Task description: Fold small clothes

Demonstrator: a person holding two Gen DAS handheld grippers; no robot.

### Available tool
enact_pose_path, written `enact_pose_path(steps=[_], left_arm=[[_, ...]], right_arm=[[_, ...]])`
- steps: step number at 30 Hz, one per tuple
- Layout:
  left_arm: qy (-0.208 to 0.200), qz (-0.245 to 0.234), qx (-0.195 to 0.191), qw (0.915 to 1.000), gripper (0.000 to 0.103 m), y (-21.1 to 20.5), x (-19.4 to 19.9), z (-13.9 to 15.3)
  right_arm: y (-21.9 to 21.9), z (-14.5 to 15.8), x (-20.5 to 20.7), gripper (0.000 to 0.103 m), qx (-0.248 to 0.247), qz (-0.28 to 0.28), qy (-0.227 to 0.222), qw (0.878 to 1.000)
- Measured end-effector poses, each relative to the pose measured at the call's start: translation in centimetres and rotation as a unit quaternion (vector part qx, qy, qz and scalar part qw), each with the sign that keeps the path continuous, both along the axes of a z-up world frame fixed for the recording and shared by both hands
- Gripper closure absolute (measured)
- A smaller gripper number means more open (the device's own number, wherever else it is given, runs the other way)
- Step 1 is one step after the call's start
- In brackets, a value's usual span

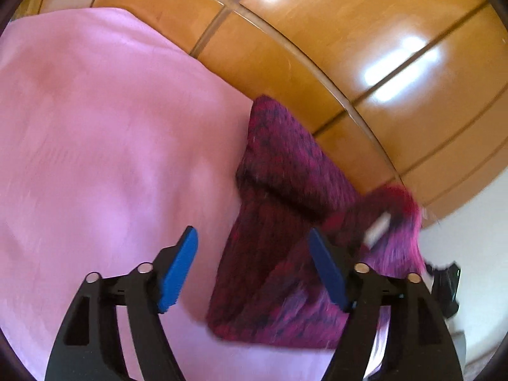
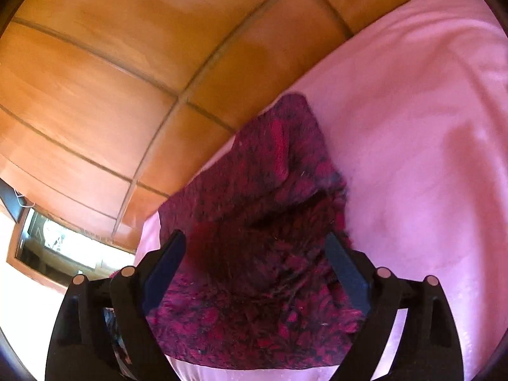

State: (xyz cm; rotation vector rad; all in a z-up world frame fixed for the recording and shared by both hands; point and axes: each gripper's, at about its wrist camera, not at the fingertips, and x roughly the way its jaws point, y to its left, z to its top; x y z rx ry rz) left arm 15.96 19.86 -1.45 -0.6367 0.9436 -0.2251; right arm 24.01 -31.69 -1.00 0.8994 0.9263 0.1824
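Both grippers, left (image 1: 252,265) and right (image 2: 254,266), were spread wide with nothing pinched over the magenta knit garment (image 1: 279,222) on the pink bedsheet (image 1: 95,158) near its edge; a sloppy single-layer grab could undo the fold.

Big glossy wooden wardrobe panels (image 1: 333,31) fill the back, from about 11 to 3 o'clock — bright light glare on them around 2. Pink bedsheet (image 1: 95,143) covers everything below, and the right wrist view catches a wood-framed window (image 2: 57,250) at 8 o'clock.
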Motion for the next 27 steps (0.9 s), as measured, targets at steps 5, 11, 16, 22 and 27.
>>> enact_pose_path(steps=[5,11,16,22,27], left_arm=[[-0.016,-0.042,0.005,0.9990,0.024,-0.4,-3.9,-0.6],[-0.020,-0.108,0.069,0.9915,0.024,-4.1,-3.7,-1.6],[0.000,-0.124,0.070,0.9898,0.068,-5.4,-1.5,-2.7],[0.003,-0.109,0.047,0.9929,0.091,-4.4,-3.4,-2.4],[-0.005,-0.098,0.010,0.9951,0.092,-3.7,-6.7,-1.5]], right_arm=[[0.1,0.9,-3.5,0.019,-0.055,0.027,-0.017,0.998],[3.4,-1.0,-5.7,0.045,-0.159,0.119,0.011,0.980],[5.6,-2.2,-5.7,0.074,-0.238,0.148,0.021,0.960],[5.3,-0.4,-7.7,0.090,-0.239,0.153,0.017,0.959],[4.5,1.3,-10.3,0.091,-0.211,0.142,0.009,0.967]])
